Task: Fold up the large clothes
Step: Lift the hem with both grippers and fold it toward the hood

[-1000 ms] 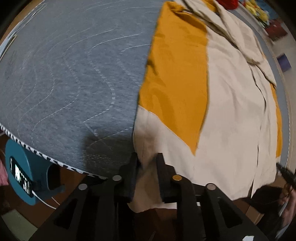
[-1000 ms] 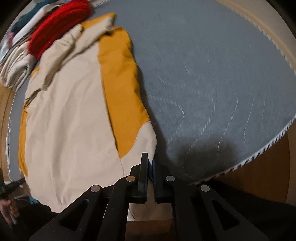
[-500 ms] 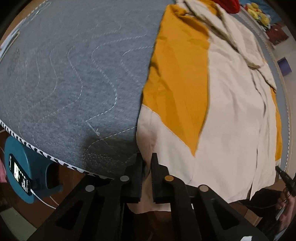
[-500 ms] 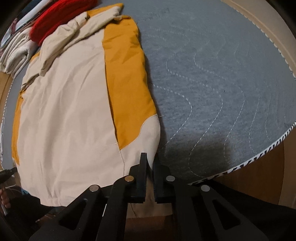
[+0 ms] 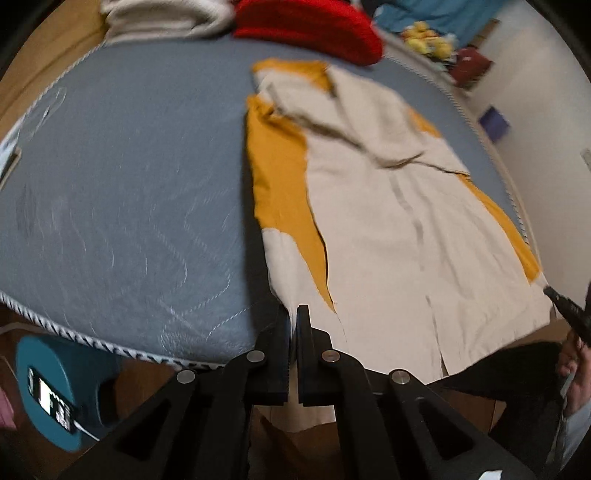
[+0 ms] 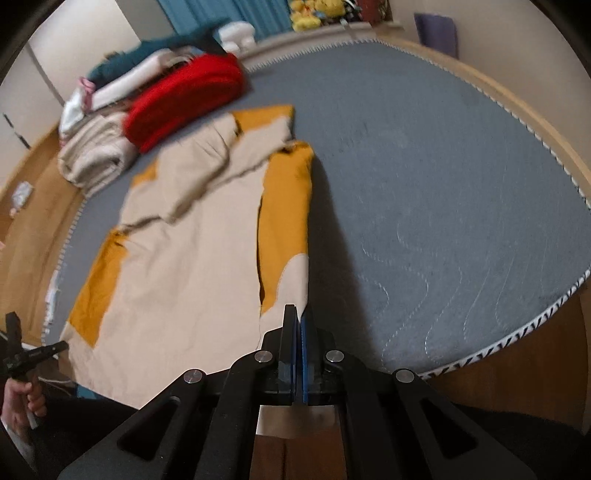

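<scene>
Bottom centre of each wrist view: left gripper (image 5: 293, 314) and right gripper (image 6: 299, 313), jaws just closed, each clenched on a hem corner of the cream and mustard garment (image 5: 388, 221); garment spread up the middle of a grey quilted mattress (image 5: 129, 184) with striped edging, hem hanging off the near edge; wooden floor (image 6: 517, 398) below; teal device (image 5: 55, 384) at lower left; farther up, red knit (image 6: 184, 99), folded pale clothes (image 6: 96, 158); pale walls, blue curtain (image 6: 229, 14) at top.
</scene>
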Action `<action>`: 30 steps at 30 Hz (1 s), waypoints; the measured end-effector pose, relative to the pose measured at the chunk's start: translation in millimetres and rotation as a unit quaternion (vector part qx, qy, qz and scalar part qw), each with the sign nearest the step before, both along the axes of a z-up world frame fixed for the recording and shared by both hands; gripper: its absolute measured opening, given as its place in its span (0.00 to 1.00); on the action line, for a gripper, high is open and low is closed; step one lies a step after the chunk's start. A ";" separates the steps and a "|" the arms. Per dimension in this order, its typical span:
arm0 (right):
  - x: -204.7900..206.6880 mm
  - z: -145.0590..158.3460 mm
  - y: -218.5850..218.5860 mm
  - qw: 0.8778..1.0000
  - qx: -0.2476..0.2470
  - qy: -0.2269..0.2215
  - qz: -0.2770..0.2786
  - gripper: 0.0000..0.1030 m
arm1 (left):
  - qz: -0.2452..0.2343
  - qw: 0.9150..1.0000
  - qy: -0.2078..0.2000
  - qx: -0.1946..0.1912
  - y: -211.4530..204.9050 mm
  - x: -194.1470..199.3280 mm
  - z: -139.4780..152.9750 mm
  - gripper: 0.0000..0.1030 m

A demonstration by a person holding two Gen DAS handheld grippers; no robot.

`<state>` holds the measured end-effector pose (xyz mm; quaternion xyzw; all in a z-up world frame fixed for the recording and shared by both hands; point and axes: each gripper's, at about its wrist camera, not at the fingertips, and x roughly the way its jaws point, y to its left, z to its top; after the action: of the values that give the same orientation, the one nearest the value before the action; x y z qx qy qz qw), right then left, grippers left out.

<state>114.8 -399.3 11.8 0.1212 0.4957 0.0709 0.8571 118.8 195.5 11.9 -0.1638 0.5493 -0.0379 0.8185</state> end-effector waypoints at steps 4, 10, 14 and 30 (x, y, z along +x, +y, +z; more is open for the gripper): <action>-10.4 33.9 -1.5 1.000 0.008 -0.025 0.016 0.01 | -0.017 1.000 -0.014 -0.004 5.1 -7.3 22.3 0.01; -28.5 58.1 -14.4 0.999 0.024 -0.031 0.011 0.01 | -0.044 0.998 -0.023 -0.025 2.5 -41.9 46.1 0.01; -58.3 86.2 -34.3 0.998 0.036 -0.045 0.008 0.01 | -0.056 0.997 -0.039 -0.047 1.3 -69.0 68.5 0.01; -5.0 114.9 -50.3 0.997 0.028 -0.068 -0.018 0.01 | 0.025 0.991 -0.064 -0.111 42.5 49.8 29.8 0.01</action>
<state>109.8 -449.6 126.8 0.1486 0.4316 0.0770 0.8864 168.6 238.0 41.7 -0.2643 0.4838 -0.0886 0.8296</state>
